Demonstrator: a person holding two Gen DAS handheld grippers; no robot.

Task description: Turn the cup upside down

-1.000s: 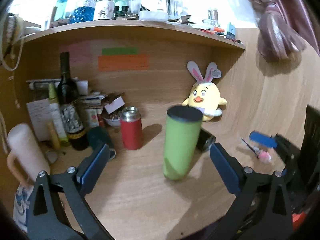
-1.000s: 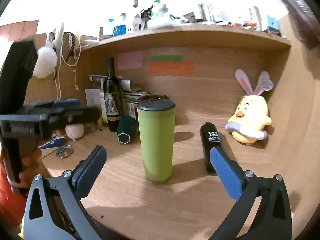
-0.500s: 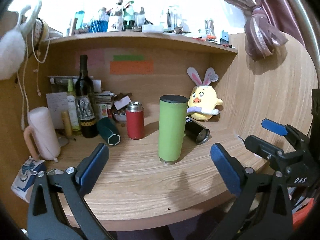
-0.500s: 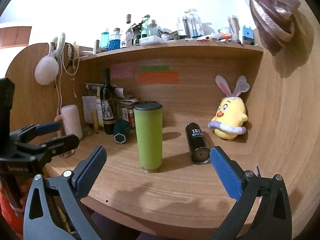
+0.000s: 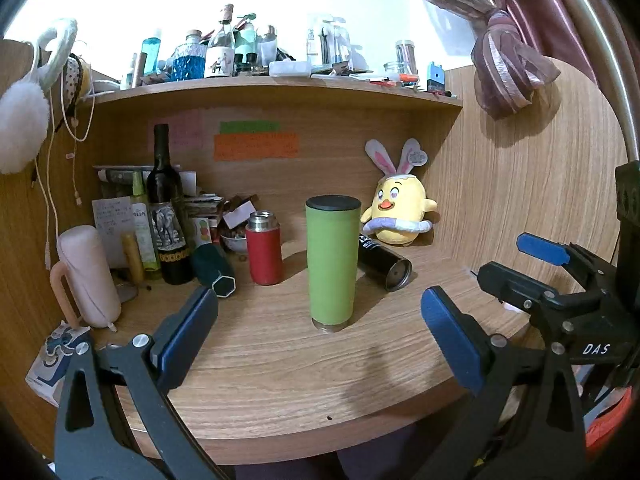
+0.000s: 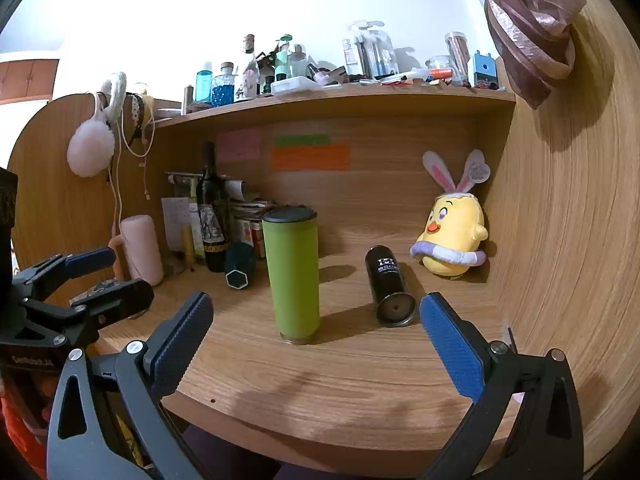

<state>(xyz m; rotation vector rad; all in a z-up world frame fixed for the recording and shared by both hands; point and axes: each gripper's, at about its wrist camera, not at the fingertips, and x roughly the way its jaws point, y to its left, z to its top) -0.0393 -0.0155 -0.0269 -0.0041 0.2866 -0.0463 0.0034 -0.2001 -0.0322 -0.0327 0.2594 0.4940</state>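
Note:
A tall green cup (image 5: 332, 262) with a black end on top stands on the wooden desk (image 5: 280, 368), a metal rim touching the desk; it also shows in the right wrist view (image 6: 294, 276). My left gripper (image 5: 320, 332) is open and empty, back near the desk's front edge, clear of the cup. My right gripper (image 6: 316, 336) is open and empty, also back from the cup. Each gripper shows in the other's view: the right gripper (image 5: 552, 272) at the right edge, the left gripper (image 6: 76, 280) at the left edge.
A black cup (image 6: 390, 286) lies on its side right of the green cup. A red flask (image 5: 263, 254), a dark green cup (image 5: 214, 270), a wine bottle (image 5: 166, 216), a pink mug (image 5: 86, 276) and a yellow plush chick (image 5: 398, 210) stand behind. A cluttered shelf (image 5: 280, 88) hangs above.
Both grippers have pulled back from the green cup toward the desk's front edge. The cup, slightly tilted a second ago, now stands straight and alone.

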